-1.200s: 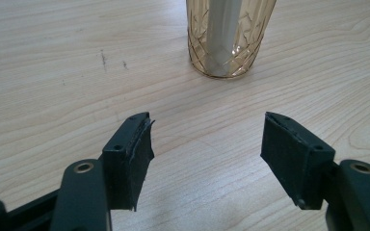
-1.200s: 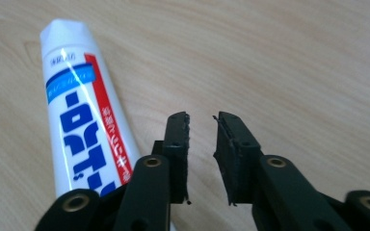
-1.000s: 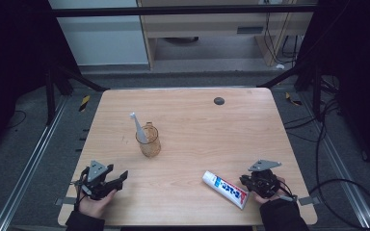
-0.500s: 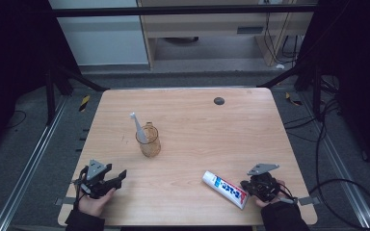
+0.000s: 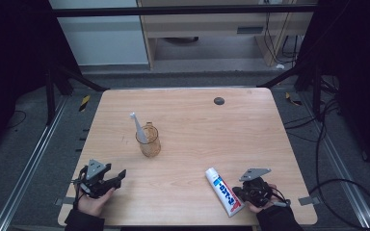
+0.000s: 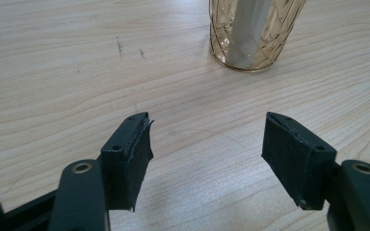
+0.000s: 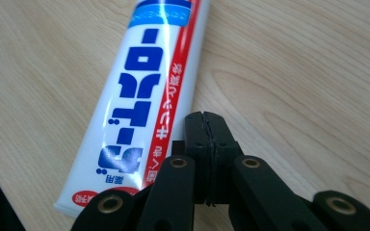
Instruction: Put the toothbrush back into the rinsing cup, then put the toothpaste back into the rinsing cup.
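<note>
My left claw sits near the front left corner of the table, low over the wood, held in my left hand. In the left gripper view its two black jaws stand spread wide with nothing between them, only bare wood grain. My right claw is near the front right corner, held in my right hand. In the right gripper view its jaws are pressed together, pad against pad, pinching nothing. They lie just beside the right edge of the toothpaste tube; whether they touch it I cannot tell.

The tube is white with blue lettering and a red stripe. It lies flat on the wood near the front edge, just left of my right claw, with its white cap pointing away from me and its crimped end toward the front edge.

Farther in, left of the middle of the table, stands an amber glass with a criss-cross pattern, upright, straight ahead of my left claw and well apart from it. A white toothbrush stands in it, leaning toward the far left corner, head up.

Near the far edge, right of centre, is a small dark round spot in the tabletop.
</note>
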Demonstrator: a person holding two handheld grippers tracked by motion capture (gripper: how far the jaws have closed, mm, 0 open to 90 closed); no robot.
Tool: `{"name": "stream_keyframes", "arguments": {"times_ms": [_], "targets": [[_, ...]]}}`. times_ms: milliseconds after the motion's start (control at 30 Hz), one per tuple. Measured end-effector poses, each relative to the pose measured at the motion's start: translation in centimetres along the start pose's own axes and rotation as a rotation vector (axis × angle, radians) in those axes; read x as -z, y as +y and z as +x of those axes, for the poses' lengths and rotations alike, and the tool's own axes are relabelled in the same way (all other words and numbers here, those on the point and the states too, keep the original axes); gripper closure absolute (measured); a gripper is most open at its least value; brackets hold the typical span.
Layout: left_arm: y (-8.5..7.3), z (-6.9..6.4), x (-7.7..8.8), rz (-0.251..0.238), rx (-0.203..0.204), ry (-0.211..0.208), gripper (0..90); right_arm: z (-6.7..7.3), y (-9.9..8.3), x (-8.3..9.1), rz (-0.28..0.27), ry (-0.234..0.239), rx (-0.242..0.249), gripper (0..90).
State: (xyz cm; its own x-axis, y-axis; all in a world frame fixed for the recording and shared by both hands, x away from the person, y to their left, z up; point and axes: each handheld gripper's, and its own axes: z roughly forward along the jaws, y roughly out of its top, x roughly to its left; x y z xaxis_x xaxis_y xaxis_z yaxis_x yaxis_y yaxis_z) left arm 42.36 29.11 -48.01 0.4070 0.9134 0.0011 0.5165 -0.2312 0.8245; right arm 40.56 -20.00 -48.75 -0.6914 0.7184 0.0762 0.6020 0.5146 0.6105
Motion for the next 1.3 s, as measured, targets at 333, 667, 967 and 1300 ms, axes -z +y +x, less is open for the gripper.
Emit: {"name": "stream_keyframes", "arguments": {"times_ms": [333, 667, 967, 1300], "targets": [[0.0, 0.1, -0.2, 0.011, -0.002, -0.002, 32.9, 1.1, 0.7, -0.5, -0.046, 0.055, 0.009, 89.6], [0.0, -0.1, -0.3, 0.012, -0.007, 0.004, 32.7, 1.6, 0.7, -0.7, -0.046, 0.105, 0.034, 89.7], [0.0, 0.0, -0.7, 0.031, -0.012, 0.008, 32.6, 2.5, 1.2, -1.4, -0.052, 0.162, 0.057, 89.6], [0.0, 0.0, -0.7, 0.027, -0.011, 0.013, 32.6, 3.4, 2.0, -2.2, -0.073, 0.179, 0.065, 89.3]]}}
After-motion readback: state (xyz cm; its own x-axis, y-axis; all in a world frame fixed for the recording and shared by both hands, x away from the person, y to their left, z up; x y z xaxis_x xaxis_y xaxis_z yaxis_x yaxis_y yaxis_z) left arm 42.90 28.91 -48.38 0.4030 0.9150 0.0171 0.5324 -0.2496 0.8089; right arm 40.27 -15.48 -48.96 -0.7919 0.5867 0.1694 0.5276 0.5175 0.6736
